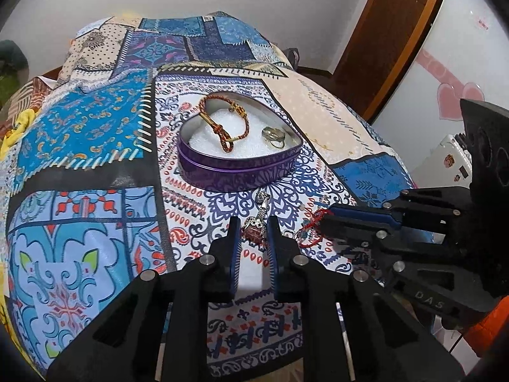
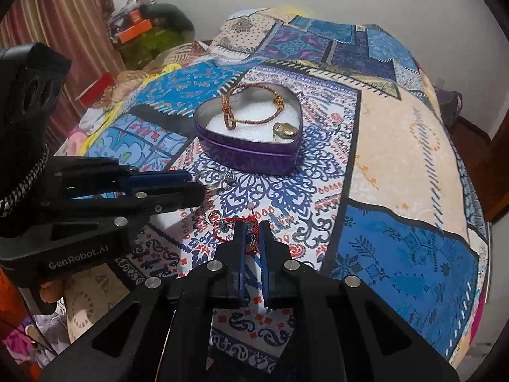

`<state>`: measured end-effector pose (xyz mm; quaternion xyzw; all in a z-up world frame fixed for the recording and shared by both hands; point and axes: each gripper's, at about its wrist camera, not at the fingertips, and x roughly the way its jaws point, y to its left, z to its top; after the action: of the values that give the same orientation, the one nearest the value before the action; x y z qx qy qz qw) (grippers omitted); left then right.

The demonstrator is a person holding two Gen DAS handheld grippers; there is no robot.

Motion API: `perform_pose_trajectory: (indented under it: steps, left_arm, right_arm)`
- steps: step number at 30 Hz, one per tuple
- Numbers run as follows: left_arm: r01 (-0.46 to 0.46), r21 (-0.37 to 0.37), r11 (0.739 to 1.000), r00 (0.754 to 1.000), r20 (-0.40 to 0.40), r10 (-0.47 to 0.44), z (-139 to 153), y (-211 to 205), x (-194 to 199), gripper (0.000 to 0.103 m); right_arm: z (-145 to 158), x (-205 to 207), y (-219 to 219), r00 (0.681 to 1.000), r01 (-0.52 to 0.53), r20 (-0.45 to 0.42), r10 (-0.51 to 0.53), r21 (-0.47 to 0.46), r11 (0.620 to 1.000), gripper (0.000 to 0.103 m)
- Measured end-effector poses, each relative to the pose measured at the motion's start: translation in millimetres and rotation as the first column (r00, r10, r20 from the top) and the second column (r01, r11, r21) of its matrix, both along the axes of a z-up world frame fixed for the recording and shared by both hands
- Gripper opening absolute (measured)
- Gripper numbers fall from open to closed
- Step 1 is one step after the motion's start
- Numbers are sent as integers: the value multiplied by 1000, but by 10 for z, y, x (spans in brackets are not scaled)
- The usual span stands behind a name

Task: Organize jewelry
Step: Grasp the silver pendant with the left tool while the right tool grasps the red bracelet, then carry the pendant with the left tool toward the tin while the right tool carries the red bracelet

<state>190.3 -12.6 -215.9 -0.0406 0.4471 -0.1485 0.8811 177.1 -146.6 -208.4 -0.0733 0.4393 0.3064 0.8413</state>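
A purple heart-shaped tin (image 1: 235,172) (image 2: 248,156) with white padding stands on the patterned bedspread. It holds a red-gold braided bracelet (image 1: 222,121) (image 2: 251,108) and metal rings (image 1: 273,135) (image 2: 284,130). My left gripper (image 1: 253,232) is closed around a silver pendant with a reddish stone (image 1: 254,229), its silver chain end (image 2: 226,180) lying towards the tin. My right gripper (image 2: 251,237) is closed on a red cord bracelet (image 2: 237,222) (image 1: 313,226) on the cloth just right of the pendant.
The bed is covered by a blue, white and cream patchwork bedspread (image 1: 95,133) (image 2: 397,165). A wooden door (image 1: 391,31) stands at the right, and clutter with a green bag (image 2: 152,38) sits at the bed's left side by a curtain.
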Motion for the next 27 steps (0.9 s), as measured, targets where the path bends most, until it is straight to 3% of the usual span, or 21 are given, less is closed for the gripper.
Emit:
perform_pose_trajectory:
  steps: [14, 27]
  left_arm:
    - [-35, 10, 999, 995, 91, 34, 369, 102, -143, 15]
    - [-31, 34, 999, 984, 174, 25, 647, 95, -23, 15]
  right_arm:
    - [428, -26, -148, 995, 51, 82, -57, 76, 996, 7]
    - [726, 109, -84, 986, 43, 156, -64, 133, 990, 7]
